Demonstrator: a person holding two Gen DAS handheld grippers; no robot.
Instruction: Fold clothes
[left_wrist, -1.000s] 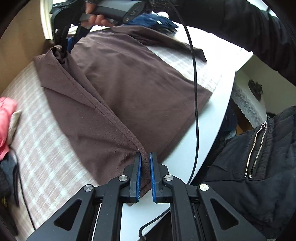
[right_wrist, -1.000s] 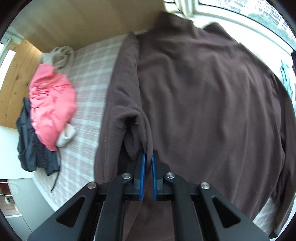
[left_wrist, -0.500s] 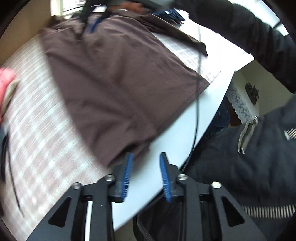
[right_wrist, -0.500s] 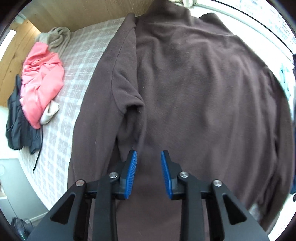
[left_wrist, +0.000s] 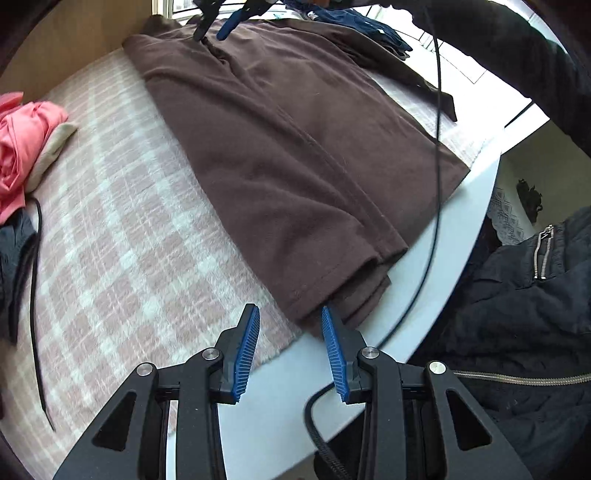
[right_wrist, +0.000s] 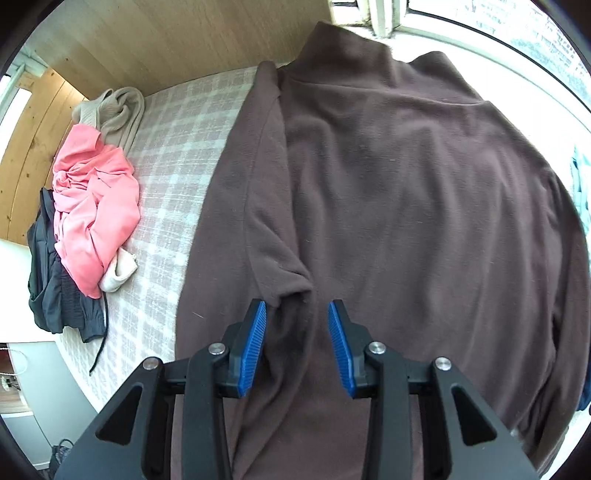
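Observation:
A brown long-sleeved top (left_wrist: 295, 147) lies flat on the checked cloth, its left side folded over onto the body. My left gripper (left_wrist: 289, 308) stands open just short of the hem corner (left_wrist: 332, 295), nothing between its pads; the right fingertip (left_wrist: 327, 317) is at the hem's edge. In the right wrist view the top (right_wrist: 406, 203) fills the frame. My right gripper (right_wrist: 296, 302) hovers over the folded sleeve edge (right_wrist: 288, 280) with its jaws opening and the pads clear of the fabric. It also shows far off, at the collar end (left_wrist: 216, 31).
Pink (right_wrist: 96, 199), beige (right_wrist: 114, 107) and dark grey (right_wrist: 55, 288) clothes are heaped at the left of the checked cloth (left_wrist: 129, 240). A blue garment (left_wrist: 369, 26) lies beyond. The white table edge (left_wrist: 461, 240), a black cable (left_wrist: 437, 147) and the person's black jacket (left_wrist: 517, 295) are right.
Both grippers were shut on the brown top's edge; both have let go and opened. The folded side now lies flat, and the left gripper has drawn back past the hem corner.

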